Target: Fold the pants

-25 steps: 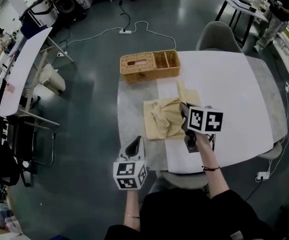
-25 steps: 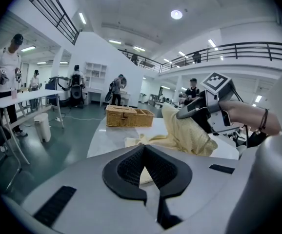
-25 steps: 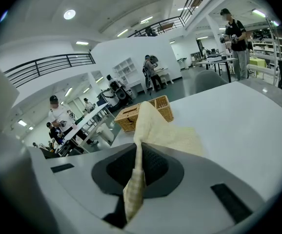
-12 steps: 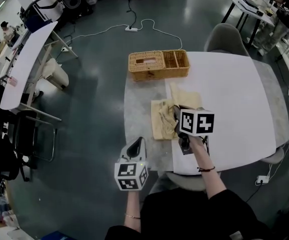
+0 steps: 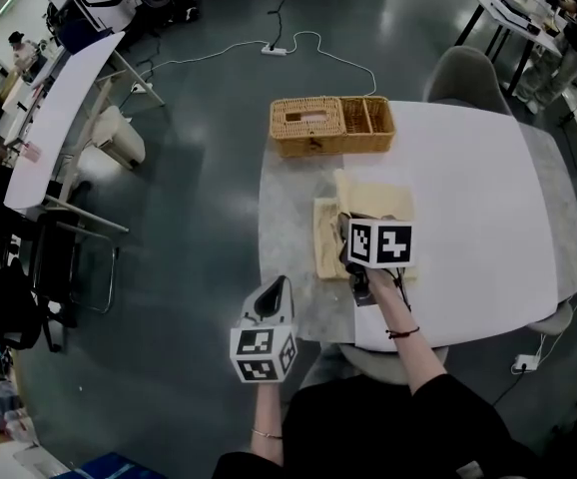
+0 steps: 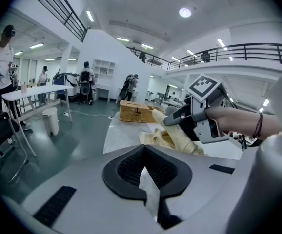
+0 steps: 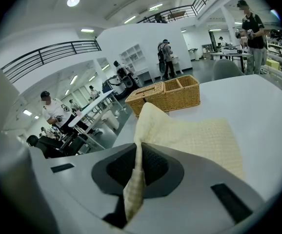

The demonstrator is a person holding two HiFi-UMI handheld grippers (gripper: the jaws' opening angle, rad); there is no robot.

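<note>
Pale yellow pants (image 5: 330,252) lie bunched on the table (image 5: 468,198), near its left front part. My right gripper (image 5: 353,239) hovers over them under its marker cube, shut on a fold of the cloth. In the right gripper view the fabric (image 7: 194,140) runs up out of the pinched jaws (image 7: 137,165) and drapes toward the table. The left gripper (image 5: 272,289) hangs off the table's front left edge, over the floor, jaws together and holding nothing. The left gripper view looks over its jaws (image 6: 148,179) at the pants (image 6: 180,140) and the right gripper (image 6: 190,118).
A wicker basket (image 5: 331,126) with compartments stands at the table's far left edge, behind the pants. A grey chair (image 5: 468,73) sits at the far side. White tables and chairs (image 5: 59,128) stand to the left on the floor; a cable and power strip (image 5: 274,50) lie beyond.
The right gripper has drawn its fold of cloth toward the near left, so the pants look more compact. The left gripper has stayed near the table's front left edge.
</note>
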